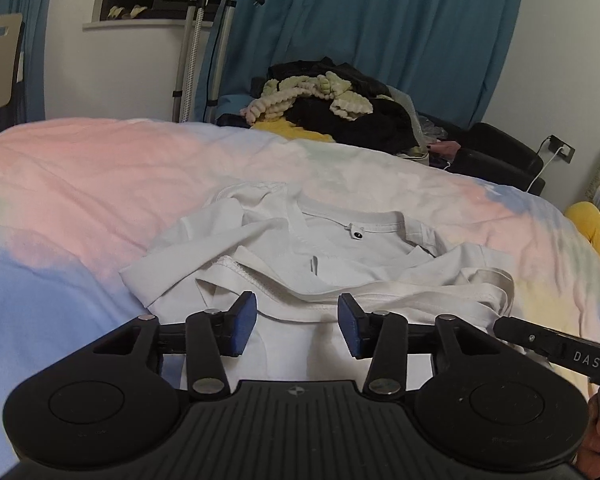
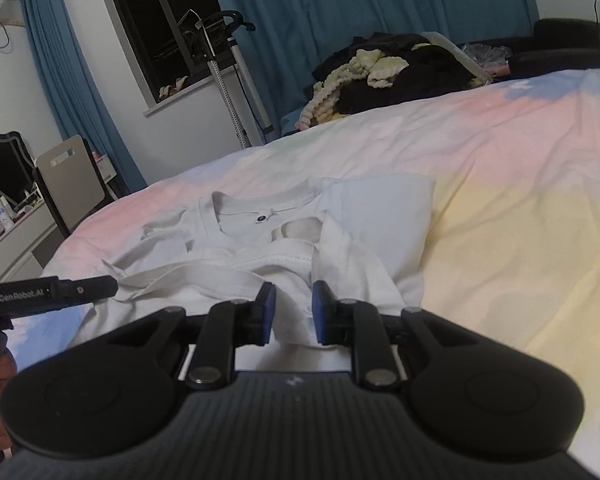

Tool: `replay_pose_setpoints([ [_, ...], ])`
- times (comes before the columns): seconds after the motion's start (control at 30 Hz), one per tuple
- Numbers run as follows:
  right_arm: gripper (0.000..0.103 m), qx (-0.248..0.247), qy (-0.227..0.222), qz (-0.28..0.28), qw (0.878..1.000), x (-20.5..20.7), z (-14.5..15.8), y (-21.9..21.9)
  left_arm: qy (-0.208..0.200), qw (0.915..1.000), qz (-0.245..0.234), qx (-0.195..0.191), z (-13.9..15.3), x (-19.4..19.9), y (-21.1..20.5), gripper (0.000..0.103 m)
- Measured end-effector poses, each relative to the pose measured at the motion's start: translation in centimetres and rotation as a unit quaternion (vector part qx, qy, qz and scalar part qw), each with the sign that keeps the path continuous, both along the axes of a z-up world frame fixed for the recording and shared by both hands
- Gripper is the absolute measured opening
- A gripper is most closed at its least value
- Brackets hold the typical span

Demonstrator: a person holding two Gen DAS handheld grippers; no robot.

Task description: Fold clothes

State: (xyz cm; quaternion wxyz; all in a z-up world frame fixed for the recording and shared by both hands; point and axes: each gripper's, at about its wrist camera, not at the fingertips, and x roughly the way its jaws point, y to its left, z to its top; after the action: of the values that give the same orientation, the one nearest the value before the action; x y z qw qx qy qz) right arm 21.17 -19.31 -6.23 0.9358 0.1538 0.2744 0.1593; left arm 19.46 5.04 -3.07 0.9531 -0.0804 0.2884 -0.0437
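Observation:
A white T-shirt [image 1: 332,248] lies rumpled and partly folded on the pastel bedspread [image 1: 100,168], collar away from me. My left gripper [image 1: 297,326] is open, its blue pads just above the shirt's near hem, holding nothing. In the right wrist view the same shirt [image 2: 284,248] lies ahead, one sleeve folded over at the right. My right gripper [image 2: 294,310] is open with a narrow gap, and a fold of the shirt's near edge rises between the pads; no grip shows. Each gripper's finger shows at the edge of the other's view.
A pile of dark, cream and yellow clothes [image 1: 332,104] sits at the far side of the bed, before blue curtains [image 1: 372,32]. A garment steamer stand [image 1: 196,52] is by the window. A chair and desk [image 2: 68,184] stand at left. A yellow item [image 1: 596,228] lies at right.

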Motion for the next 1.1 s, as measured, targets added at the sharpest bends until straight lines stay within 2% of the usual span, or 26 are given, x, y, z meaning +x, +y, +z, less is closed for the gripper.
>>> replay_pose_setpoints([
  [0.17, 0.023, -0.004, 0.002, -0.014, 1.0, -2.3, 1.2, -0.3, -0.026, 0.9995, -0.017, 0.001, 1.5, -2.3, -1.2, 0.057],
  [0.4, 0.023, -0.017, -0.002, -0.012, 1.0, -6.9, 3.1, -0.8, -0.064, 0.9974, -0.033, 0.01, 4.2, -6.6, -2.6, 0.06],
  [0.53, 0.023, -0.024, -0.016, -0.007, 1.0, -9.4, 4.3, -0.8, -0.069, 0.9971, -0.031, 0.01, 4.9, -8.8, -2.5, 0.063],
  [0.9, 0.024, -0.012, -0.039, -0.016, 0.999, -15.7, 6.3, -1.5, -0.074, 0.9968, -0.026, 0.013, 5.6, -14.2, -1.5, 0.085],
  [1.0, 0.024, -0.012, -0.044, -0.02, 0.999, -16.6, 6.6, -1.6, -0.084, 0.9957, -0.035, 0.017, 5.9, -15.2, -1.7, 0.092],
  [1.1, 0.024, -0.014, -0.053, -0.024, 0.998, -17.2, 6.9, -1.7, -0.085, 0.9948, -0.051, 0.022, 5.8, -16.0, -2.2, 0.095],
])
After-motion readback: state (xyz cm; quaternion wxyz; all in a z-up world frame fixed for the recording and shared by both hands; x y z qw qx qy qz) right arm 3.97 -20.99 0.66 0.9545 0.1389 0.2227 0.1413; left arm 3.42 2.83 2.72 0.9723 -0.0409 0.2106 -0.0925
